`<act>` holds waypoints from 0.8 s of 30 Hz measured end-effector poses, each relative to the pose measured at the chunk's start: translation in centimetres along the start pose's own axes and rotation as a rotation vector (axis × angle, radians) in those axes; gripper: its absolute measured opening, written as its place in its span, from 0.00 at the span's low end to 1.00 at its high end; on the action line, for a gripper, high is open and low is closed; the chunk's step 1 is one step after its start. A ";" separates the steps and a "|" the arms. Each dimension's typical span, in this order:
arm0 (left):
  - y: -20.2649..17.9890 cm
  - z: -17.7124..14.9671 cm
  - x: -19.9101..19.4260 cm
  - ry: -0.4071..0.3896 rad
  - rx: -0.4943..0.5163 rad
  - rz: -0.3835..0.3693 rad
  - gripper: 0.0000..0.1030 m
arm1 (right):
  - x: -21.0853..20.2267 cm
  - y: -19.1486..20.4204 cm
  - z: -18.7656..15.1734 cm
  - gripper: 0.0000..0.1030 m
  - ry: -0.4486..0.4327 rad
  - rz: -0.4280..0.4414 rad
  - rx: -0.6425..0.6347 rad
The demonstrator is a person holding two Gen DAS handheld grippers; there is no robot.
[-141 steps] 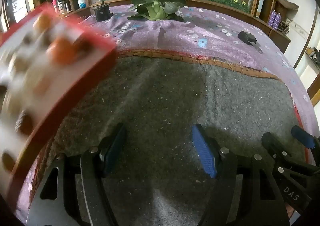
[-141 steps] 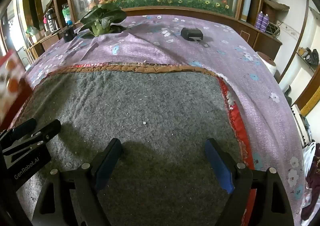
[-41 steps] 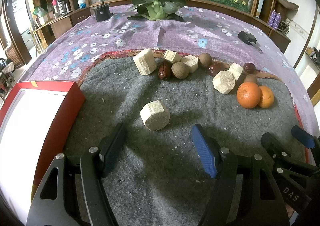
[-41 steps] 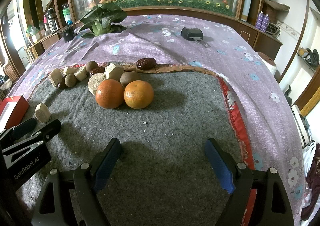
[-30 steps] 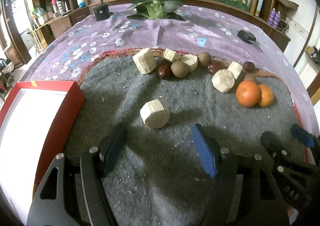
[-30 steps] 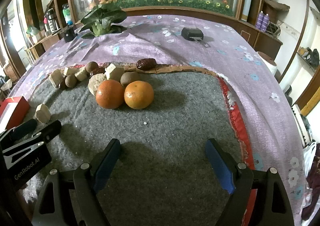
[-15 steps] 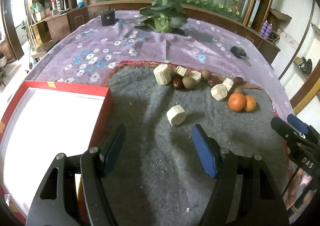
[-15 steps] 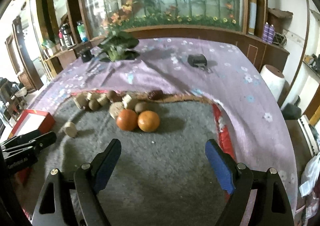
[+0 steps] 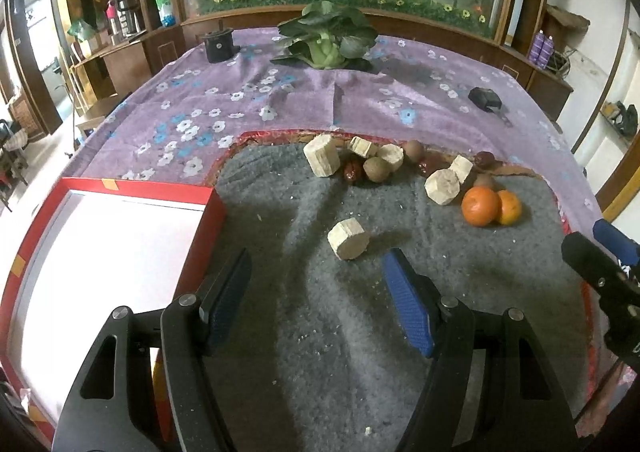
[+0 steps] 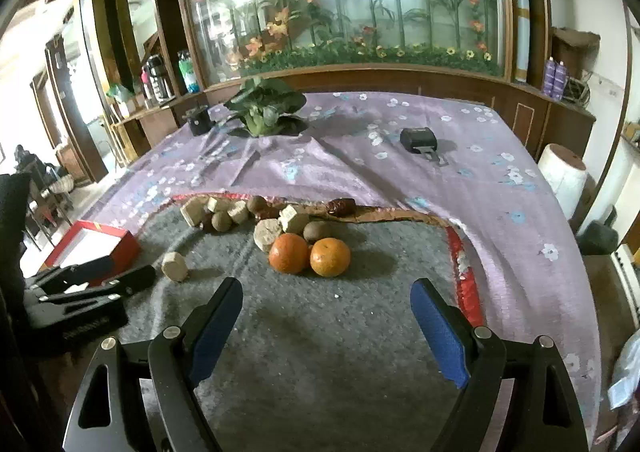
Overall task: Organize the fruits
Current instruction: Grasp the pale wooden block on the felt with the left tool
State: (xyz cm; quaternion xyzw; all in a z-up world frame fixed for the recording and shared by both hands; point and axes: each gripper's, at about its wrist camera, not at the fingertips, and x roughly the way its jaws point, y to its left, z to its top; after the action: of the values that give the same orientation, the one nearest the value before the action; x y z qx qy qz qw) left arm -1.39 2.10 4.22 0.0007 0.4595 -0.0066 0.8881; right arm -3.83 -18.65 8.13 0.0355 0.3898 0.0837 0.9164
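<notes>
Beyond the wide-apart left gripper (image 9: pixel 316 294), pale chunk (image 9: pixel 348 239), oranges (image 9: pixel 480 206) farther right

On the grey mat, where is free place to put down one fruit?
Free: the grey mat between the lone pale chunk, the two oranges and both grippers; also the red tray. Crowded: the mat's far edge.
</notes>
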 end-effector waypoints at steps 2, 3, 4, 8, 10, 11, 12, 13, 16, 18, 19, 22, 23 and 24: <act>0.1 0.1 0.2 0.003 -0.006 -0.005 0.67 | -0.1 -0.2 0.1 0.83 -0.007 0.008 0.008; 0.1 0.2 0.3 0.009 -0.006 -0.004 0.67 | -0.1 -0.2 0.2 0.83 -0.006 0.009 0.008; 0.0 0.2 0.4 0.016 -0.006 -0.002 0.67 | -0.1 -0.2 0.1 0.83 -0.006 0.005 0.008; 0.1 0.3 0.8 0.025 -0.007 -0.022 0.67 | -0.1 -0.8 0.1 0.83 -0.002 -0.011 0.008; 0.0 0.4 1.1 0.030 0.001 -0.018 0.67 | -0.1 -1.1 0.1 0.83 0.001 -0.013 0.014; 0.0 0.3 1.3 0.026 -0.001 -0.020 0.67 | 0.0 -1.3 0.0 0.83 0.004 -0.011 0.018; -0.1 0.4 1.4 0.028 -0.003 -0.026 0.67 | 0.0 -1.4 0.0 0.83 0.007 -0.008 0.021; -0.3 0.5 1.6 0.031 -0.003 -0.032 0.67 | 0.1 -1.5 -0.1 0.83 0.008 -0.006 0.022; -0.5 0.7 2.2 0.033 -0.011 -0.027 0.67 | 0.3 -1.8 -0.2 0.83 0.012 -0.006 0.023; -0.7 0.9 2.7 0.035 -0.015 -0.024 0.67 | 0.5 -1.9 -0.2 0.83 0.012 -0.005 0.020; -0.7 1.0 2.9 0.037 -0.015 -0.025 0.67 | 0.5 -2.0 -0.2 0.83 0.012 -0.006 0.020; -1.0 1.1 3.7 0.035 -0.006 -0.021 0.67 | 0.9 -2.3 -0.3 0.83 0.019 -0.003 0.020; -1.0 1.1 3.9 0.031 -0.002 -0.021 0.63 | 1.0 -2.4 -0.2 0.83 0.021 -0.004 0.022; -1.0 1.1 4.1 0.028 0.003 -0.021 0.58 | 1.0 -2.5 -0.3 0.83 0.022 -0.005 0.025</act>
State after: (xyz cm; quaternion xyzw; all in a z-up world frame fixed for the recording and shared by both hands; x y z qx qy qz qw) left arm 1.88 1.01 1.48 -0.0030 0.4721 -0.0167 0.8814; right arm -2.98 -20.94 6.89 0.0449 0.4008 0.0772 0.9118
